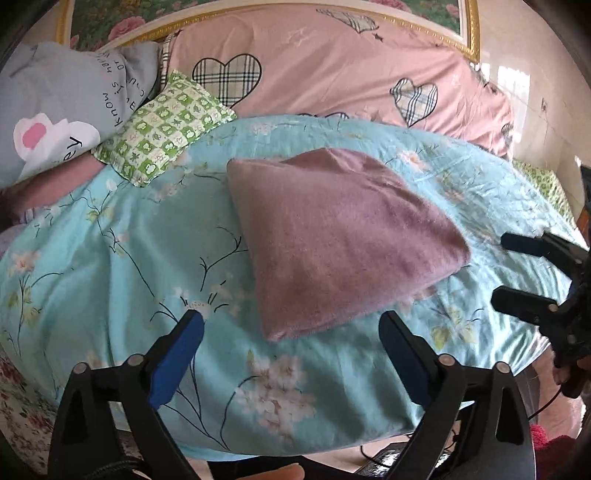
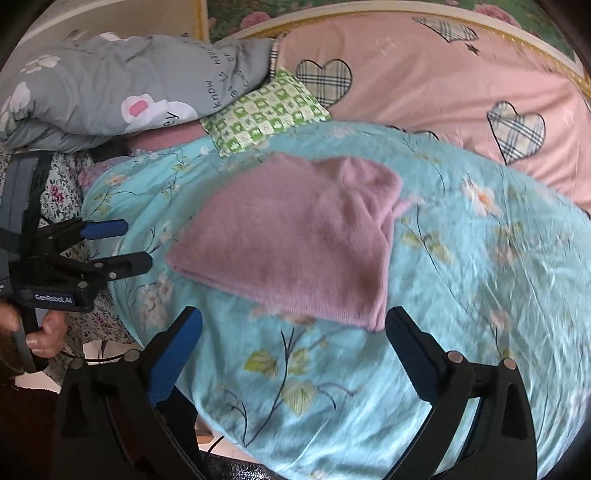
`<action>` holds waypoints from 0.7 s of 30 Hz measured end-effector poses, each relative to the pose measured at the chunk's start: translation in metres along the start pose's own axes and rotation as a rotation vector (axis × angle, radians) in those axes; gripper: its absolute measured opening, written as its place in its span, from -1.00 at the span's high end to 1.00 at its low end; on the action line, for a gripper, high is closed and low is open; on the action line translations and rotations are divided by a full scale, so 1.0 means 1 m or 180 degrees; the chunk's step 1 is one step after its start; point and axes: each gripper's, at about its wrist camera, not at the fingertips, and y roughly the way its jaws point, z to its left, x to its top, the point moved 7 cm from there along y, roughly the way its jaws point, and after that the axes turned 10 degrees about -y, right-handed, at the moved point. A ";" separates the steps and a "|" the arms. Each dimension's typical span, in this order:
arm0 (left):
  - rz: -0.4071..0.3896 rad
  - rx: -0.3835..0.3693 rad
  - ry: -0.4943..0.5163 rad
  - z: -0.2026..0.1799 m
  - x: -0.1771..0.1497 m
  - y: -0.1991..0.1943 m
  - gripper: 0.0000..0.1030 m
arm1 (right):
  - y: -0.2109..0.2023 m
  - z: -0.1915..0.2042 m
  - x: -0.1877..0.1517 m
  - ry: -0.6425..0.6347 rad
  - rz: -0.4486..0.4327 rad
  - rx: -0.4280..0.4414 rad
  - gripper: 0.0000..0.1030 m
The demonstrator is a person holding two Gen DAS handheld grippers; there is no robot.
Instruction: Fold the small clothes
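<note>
A folded mauve-pink knit garment (image 1: pixel 340 236) lies flat on the light-blue floral bedspread (image 1: pixel 110 258); it also shows in the right wrist view (image 2: pixel 295 243). My left gripper (image 1: pixel 291 321) is open and empty, just short of the garment's near corner, its jaws spread wide. My right gripper (image 2: pixel 293 317) is open and empty, hovering at the garment's near edge. The right gripper also shows at the right edge of the left wrist view (image 1: pixel 498 266), open. The left gripper shows at the left of the right wrist view (image 2: pixel 138 243), open.
A green checked pillow (image 1: pixel 162 129), a grey printed quilt (image 1: pixel 55 103) and a pink quilt with plaid hearts (image 1: pixel 351 66) lie at the head of the bed. A gold-framed headboard (image 1: pixel 469 33) is behind. The bed's near edge drops to the floor below.
</note>
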 end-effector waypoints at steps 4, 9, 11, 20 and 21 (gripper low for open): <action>0.0113 0.0101 0.0024 0.005 -0.009 0.011 -0.90 | 0.011 -0.002 -0.003 0.0030 0.0077 0.0013 -0.96; 0.0140 0.0234 0.0044 0.009 -0.019 0.019 -0.90 | 0.020 -0.005 -0.011 0.0144 0.0148 0.0053 -0.96; 0.0137 0.0220 0.0016 0.010 -0.019 0.021 -0.90 | 0.023 -0.007 -0.012 0.0179 0.0155 0.0049 -0.96; 0.0218 0.0200 -0.0057 0.008 -0.014 0.036 -0.90 | 0.033 -0.009 -0.009 0.0248 0.0180 0.0083 -0.96; 0.0242 0.0182 -0.0058 0.008 -0.014 0.038 -0.90 | 0.034 -0.009 -0.009 0.0245 0.0187 0.0088 -0.96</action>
